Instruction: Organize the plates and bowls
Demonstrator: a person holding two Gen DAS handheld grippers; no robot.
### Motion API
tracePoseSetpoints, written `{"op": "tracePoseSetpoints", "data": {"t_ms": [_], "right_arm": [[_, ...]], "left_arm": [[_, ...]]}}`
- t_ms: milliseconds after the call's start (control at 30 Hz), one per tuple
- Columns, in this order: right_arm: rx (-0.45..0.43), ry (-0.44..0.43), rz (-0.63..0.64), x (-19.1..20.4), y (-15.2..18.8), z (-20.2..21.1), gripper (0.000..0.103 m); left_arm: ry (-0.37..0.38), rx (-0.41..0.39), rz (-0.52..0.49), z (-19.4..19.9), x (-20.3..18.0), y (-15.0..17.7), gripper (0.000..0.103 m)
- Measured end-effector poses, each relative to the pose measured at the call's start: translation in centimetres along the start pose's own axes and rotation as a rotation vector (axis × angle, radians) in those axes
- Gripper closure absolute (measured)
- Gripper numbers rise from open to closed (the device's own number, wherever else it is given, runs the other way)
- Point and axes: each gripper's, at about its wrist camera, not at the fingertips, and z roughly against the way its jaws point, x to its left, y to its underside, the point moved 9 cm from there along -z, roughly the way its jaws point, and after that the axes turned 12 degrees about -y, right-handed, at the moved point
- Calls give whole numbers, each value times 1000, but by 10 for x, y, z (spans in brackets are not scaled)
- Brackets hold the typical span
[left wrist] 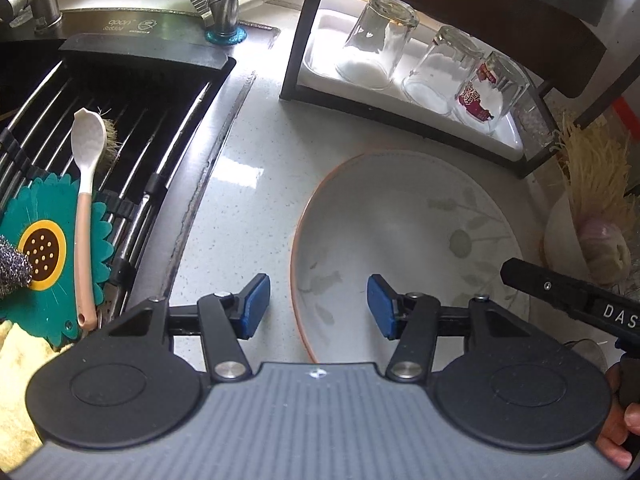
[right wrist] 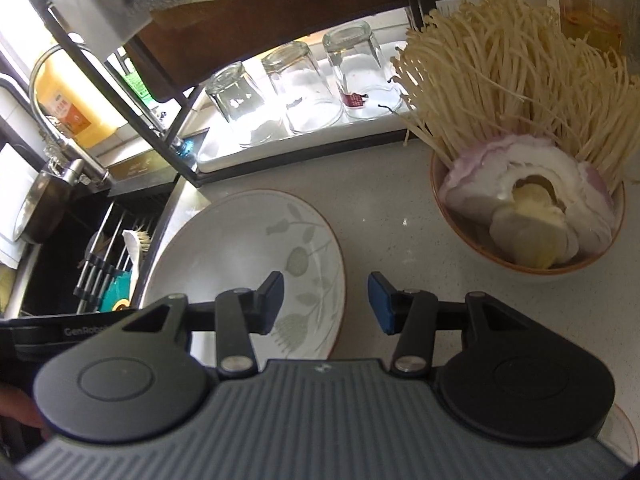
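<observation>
A white plate [left wrist: 404, 248] with an orange rim and grey leaf pattern lies flat on the speckled counter; it also shows in the right wrist view [right wrist: 240, 244]. My left gripper [left wrist: 318, 306] is open and empty, its fingers straddling the plate's near left rim. My right gripper [right wrist: 326, 302] is open and empty, straddling the plate's right rim. A bowl [right wrist: 532, 268] with an orange rim holds onion pieces and enoki mushrooms at the right; it shows partly in the left wrist view [left wrist: 560, 232].
A black-framed rack with a white tray [left wrist: 400, 96] holds three upturned glasses [right wrist: 296, 88] behind the plate. The sink [left wrist: 100, 120] with a roll-up rack, spoon, green sunflower mat and steel scourer lies left. Another plate's edge [right wrist: 628, 432] shows at lower right.
</observation>
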Motion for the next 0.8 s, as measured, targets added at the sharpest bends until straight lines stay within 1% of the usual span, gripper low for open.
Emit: {"op": "tracePoseSetpoints", "data": {"t_ms": [67, 133, 167, 200, 233, 300, 367, 433, 467, 667, 800], "right_arm": [[10, -6, -3, -1, 0, -4, 55], [16, -4, 2, -1, 0, -7, 61], [19, -1, 3, -2, 0, -8, 62], [22, -2, 4, -2, 1, -9, 63], [29, -3, 3, -2, 2, -10, 67], [46, -13, -6, -3, 4, -14, 74], [54, -20, -13, -5, 7, -17, 76], [65, -19, -25, -7, 10, -19, 81], [67, -20, -19, -7, 10, -19, 82], [77, -24, -4, -8, 9, -16, 83], [63, -17, -1, -9, 11, -7, 83]], "left_arm": [[16, 1, 2, -2, -2, -1, 51], [26, 2, -1, -4, -4, -3, 55], [34, 7, 0, -4, -6, -4, 57], [30, 8, 1, -5, -7, -5, 58], [28, 8, 2, -5, -7, -5, 60], [26, 2, -7, -6, -7, -5, 65], [19, -3, -8, -6, -5, -5, 74], [21, 5, -3, -6, -4, -5, 76], [25, 8, 4, -6, -2, -5, 77], [43, 18, 36, -4, 0, -3, 80], [52, 7, 10, 5, -5, 2, 82]]}}
